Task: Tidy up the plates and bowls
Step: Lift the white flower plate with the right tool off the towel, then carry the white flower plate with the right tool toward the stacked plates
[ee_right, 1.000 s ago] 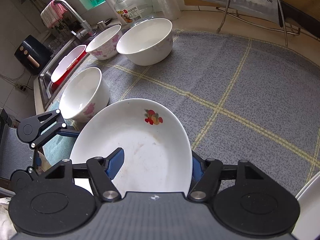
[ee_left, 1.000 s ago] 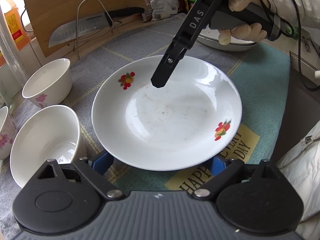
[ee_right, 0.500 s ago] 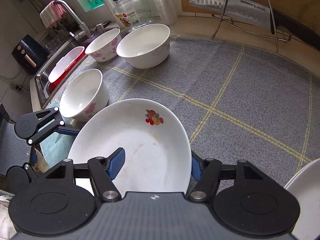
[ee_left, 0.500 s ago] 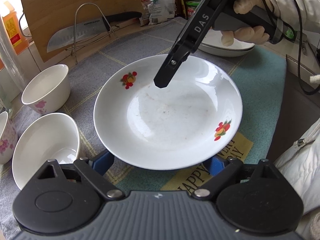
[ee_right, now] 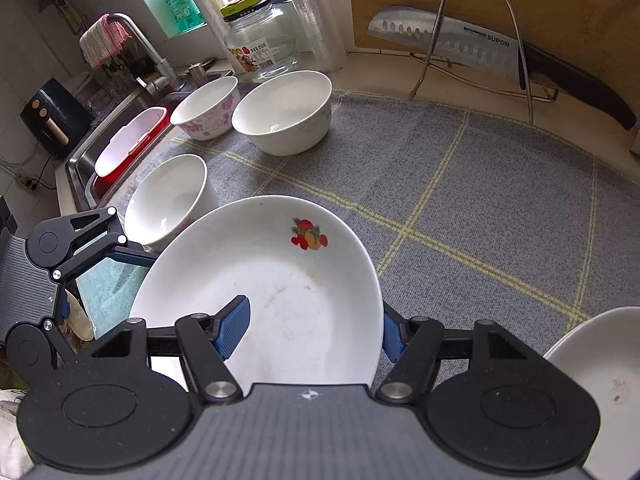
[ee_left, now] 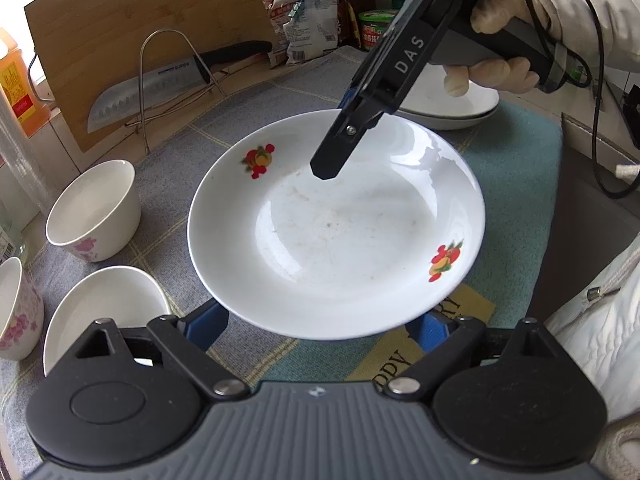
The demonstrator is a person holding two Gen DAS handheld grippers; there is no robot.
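Note:
A white plate with fruit prints point(ee_left: 336, 232) is held in the air between both grippers; it also shows in the right wrist view point(ee_right: 276, 296). My left gripper point(ee_left: 320, 324) has its blue fingers under the near rim, spread wide. My right gripper point(ee_right: 316, 332) clamps the far rim, one finger on top and one below; in the left wrist view its black finger point(ee_left: 332, 156) lies over the plate. Three white bowls point(ee_right: 284, 112) point(ee_right: 206, 106) point(ee_right: 170, 200) stand on the grey mat point(ee_right: 460, 184). A stack of white plates point(ee_left: 452, 108) sits behind the right hand.
A knife on a wire rack point(ee_right: 452, 44) leans against a wooden board at the back. A glass jar point(ee_right: 260, 40) and bottles stand by the window. The sink point(ee_right: 120, 140) with a red basin lies left. The counter edge drops off at the right point(ee_left: 580, 184).
The plate has risen and shifted toward the stacked plates at the right. The bowls have not moved.

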